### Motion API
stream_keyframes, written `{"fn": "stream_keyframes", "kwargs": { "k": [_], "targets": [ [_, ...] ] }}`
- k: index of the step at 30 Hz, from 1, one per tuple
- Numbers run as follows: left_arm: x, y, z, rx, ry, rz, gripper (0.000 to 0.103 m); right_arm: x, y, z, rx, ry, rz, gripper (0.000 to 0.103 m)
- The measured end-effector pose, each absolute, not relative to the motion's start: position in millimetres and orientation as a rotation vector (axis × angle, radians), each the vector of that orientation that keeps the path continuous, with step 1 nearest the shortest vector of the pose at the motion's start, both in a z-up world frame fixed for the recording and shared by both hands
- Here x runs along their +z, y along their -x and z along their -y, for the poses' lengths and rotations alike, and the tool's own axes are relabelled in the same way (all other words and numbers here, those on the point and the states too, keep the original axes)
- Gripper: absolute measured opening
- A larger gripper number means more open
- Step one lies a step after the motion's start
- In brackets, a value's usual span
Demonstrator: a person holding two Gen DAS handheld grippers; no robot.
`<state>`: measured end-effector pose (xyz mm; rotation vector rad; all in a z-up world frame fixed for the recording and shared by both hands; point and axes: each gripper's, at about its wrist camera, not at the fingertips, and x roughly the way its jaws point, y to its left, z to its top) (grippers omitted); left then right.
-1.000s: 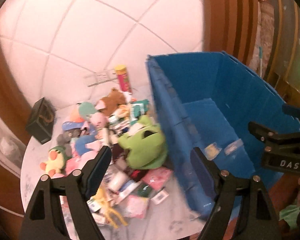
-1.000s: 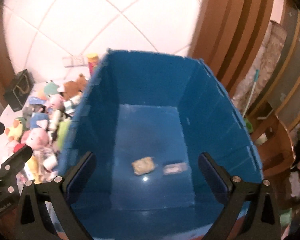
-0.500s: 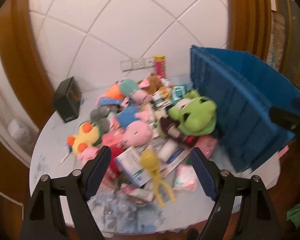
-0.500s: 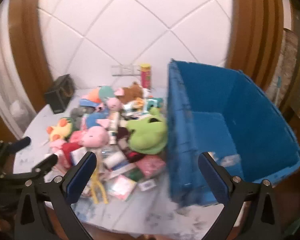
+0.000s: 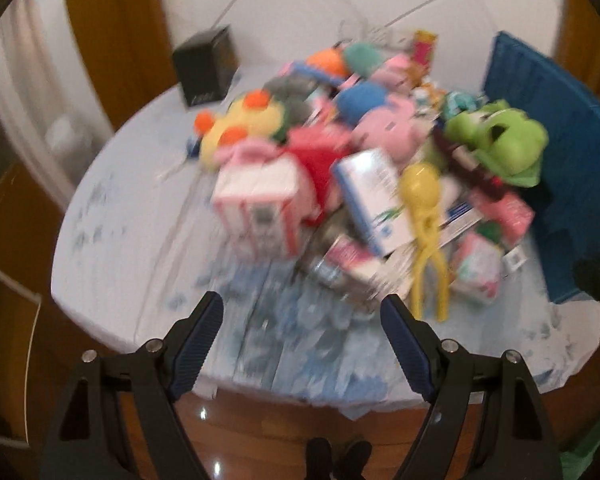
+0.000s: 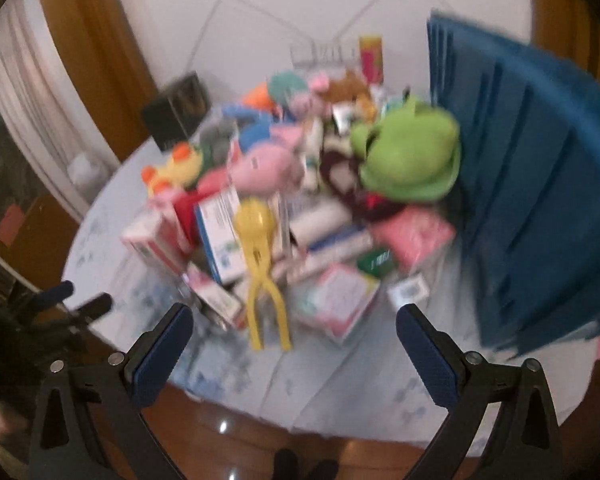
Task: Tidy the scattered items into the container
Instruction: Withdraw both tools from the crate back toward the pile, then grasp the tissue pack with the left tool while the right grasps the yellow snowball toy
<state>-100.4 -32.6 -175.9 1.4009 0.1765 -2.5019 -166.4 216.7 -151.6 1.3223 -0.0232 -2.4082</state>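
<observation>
toy pile (image 5: 364, 168) blurred, blue bin (image 6: 540, 184) cropped

I see a blue crate (image 6: 540, 184) beside a green plush (image 6: 410, 156). A yellow tong toy (image 5: 422, 220) lies on a white-and-blue box (image 5: 374, 200). There is a pink plush (image 6: 268, 168), a yellow plush with orange spots (image 5: 244, 128), a black box (image 5: 204, 66), and a pale cloth with blue blotches (image 5: 140, 208). My fingers (image 6: 160, 352) are black with blue pads.
</observation>
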Motion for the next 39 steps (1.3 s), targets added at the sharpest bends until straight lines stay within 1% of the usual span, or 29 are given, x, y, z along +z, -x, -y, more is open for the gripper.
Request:
{"fn": "stream_keyframes", "kwargs": {
  "k": [3, 7, 13, 14, 15, 16, 17, 19, 23, 28, 33, 37, 39],
  "targets": [
    [-193.3, 95.4, 36.6, -2.463, -1.418, -0.184, 0.077, -180.0, 167.8, -216.7, -2.351, -1.356, 0.04, 0.103],
    [-210.6, 90.6, 47.3, -2.413, -1.433, -0.208, 0.077, -197.9, 168.1, -210.1, -2.32, -1.363, 0.01, 0.103],
    [-208.1, 96.7, 85.6, -2.368, -1.403, -0.243, 0.077, -198.4, 178.3, -186.7, -2.304, -1.341, -0.008, 0.103],
    [-205.9, 100.6, 91.0, -2.374, -1.392, -0.247, 0.077, -198.4, 181.3, -181.5, -2.307, -1.335, -0.01, 0.102],
    [-204.1, 105.8, 95.3, -2.383, -1.385, -0.244, 0.077, -198.3, 184.3, -176.2, -2.311, -1.328, -0.012, 0.1],
    [-202.5, 111.3, 98.7, -2.391, -1.381, -0.238, 0.077, -198.2, 187.4, -171.0, -2.315, -1.322, -0.013, 0.094],
    [-201.6, 119.0, 102.2, -2.403, -1.382, -0.234, 0.077, -198.5, 191.8, -164.9, -2.318, -1.32, -0.009, 0.086],
    [-200.5, 136.6, 109.3, -2.429, -1.389, -0.228, 0.077, -199.6, 201.4, -153.9, -2.329, -1.327, -0.001, 0.079],
    [-203.6, 173.5, 116.8, -2.484, -1.418, -0.206, 0.078, -202.5, 221.3, -134.7, -2.392, -1.343, 0.003, 0.079],
    [-224.7, 208.7, 116.9, -2.486, -1.509, -0.169, 0.08, -212.5, 238.3, -126.3, -2.431, -1.389, 0.038, 0.079],
    [-236.6, 223.9, 114.8, -2.492, -1.534, -0.185, 0.08, -221.8, 250.7, -121.7, -2.437, -1.419, 0.037, 0.079],
    [-243.2, 233.6, 113.6, -2.504, -1.537, -0.207, 0.08, -225.9, 264.7, -111.2, -2.42, -1.417, 0.001, 0.079],
    [-246.5, 238.5, 113.0, -2.51, -1.539, -0.217, 0.092, -230.2, 272.1, -105.9, -2.406, -1.422, -0.004, 0.079]
  ]
}}
